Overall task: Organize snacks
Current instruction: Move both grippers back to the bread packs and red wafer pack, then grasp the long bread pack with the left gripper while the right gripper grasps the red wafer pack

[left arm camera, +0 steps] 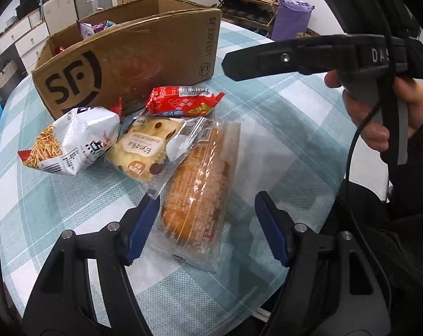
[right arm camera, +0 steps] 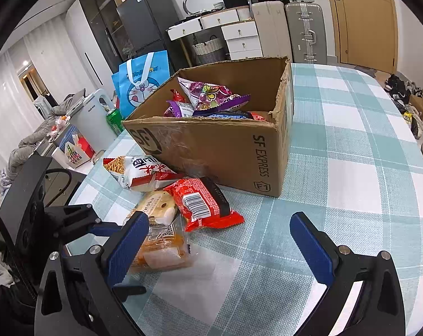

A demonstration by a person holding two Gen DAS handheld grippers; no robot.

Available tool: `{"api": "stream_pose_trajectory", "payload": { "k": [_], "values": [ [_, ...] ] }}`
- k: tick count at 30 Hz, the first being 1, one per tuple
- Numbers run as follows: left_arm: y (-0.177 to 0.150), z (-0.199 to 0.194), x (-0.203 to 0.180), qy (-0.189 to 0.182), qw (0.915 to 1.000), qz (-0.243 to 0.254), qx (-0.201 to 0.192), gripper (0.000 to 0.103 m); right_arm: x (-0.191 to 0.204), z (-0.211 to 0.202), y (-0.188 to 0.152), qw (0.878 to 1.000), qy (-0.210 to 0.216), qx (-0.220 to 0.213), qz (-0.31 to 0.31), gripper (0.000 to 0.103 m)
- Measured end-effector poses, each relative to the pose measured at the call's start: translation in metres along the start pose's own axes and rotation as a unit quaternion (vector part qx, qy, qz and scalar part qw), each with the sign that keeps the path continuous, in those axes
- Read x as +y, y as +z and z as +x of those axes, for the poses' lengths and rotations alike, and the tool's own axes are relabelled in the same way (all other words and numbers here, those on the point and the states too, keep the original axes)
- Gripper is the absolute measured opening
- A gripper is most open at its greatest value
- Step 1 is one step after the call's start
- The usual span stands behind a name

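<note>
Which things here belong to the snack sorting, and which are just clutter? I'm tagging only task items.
Job:
cardboard box, holding snacks
bread pack
red packet
noodle-snack bag
cake pack
left gripper and right gripper

Lying about:
blue cartoon bag
green can
suitcase

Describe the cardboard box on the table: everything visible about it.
The cardboard box is brown corrugated card, printed in black with an SF logo and "SF EXPRESS" down one corner. It stands upright on the checked tablecloth, its top open with ragged, torn edges. Shiny tape and scuffs mark its front wall. Inside lie several snack packets, a purple one uppermost. A white noodle-snack bag and a red packet lie against or close to its front base. Neither gripper touches it.
</note>
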State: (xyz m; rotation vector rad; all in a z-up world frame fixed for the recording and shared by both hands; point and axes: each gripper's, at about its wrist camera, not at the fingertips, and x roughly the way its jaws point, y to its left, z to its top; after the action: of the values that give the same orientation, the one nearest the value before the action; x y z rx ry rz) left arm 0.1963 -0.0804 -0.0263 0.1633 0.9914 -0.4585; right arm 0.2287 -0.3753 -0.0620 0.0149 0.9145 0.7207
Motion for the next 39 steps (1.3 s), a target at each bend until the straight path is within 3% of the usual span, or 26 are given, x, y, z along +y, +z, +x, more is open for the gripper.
{"api": "stream_pose_trajectory", "payload": {
  "k": [2,7,12,24,31,39],
  "values": [
    [0.001,0.004,-0.002,0.002,1.0000,-0.006,0.000,0.069,0.000,0.000,0.000,1.000,0.000,0.000,0.001,0.102],
    [0.004,0.014,0.002,0.012,0.9998,-0.016,0.002,0.043,0.000,0.000,-0.001,1.000,0.002,0.001,0.001,0.102],
    [0.005,0.014,0.002,-0.002,0.9999,-0.013,-0.005,0.035,0.000,0.001,-0.001,1.000,0.002,0.002,0.002,0.102],
    [0.014,-0.015,0.004,-0.040,0.9980,-0.020,-0.044,0.033,-0.007,-0.007,0.001,1.000,0.004,-0.009,0.013,0.102],
    [0.018,-0.044,0.017,-0.025,0.9960,-0.036,-0.077,0.033,-0.012,-0.014,0.003,1.000,0.005,-0.017,0.020,0.102],
    [0.015,-0.066,0.049,0.001,0.9925,-0.078,-0.094,0.033,-0.010,0.007,-0.001,1.000,0.004,0.002,0.021,0.102]
  ]
}}
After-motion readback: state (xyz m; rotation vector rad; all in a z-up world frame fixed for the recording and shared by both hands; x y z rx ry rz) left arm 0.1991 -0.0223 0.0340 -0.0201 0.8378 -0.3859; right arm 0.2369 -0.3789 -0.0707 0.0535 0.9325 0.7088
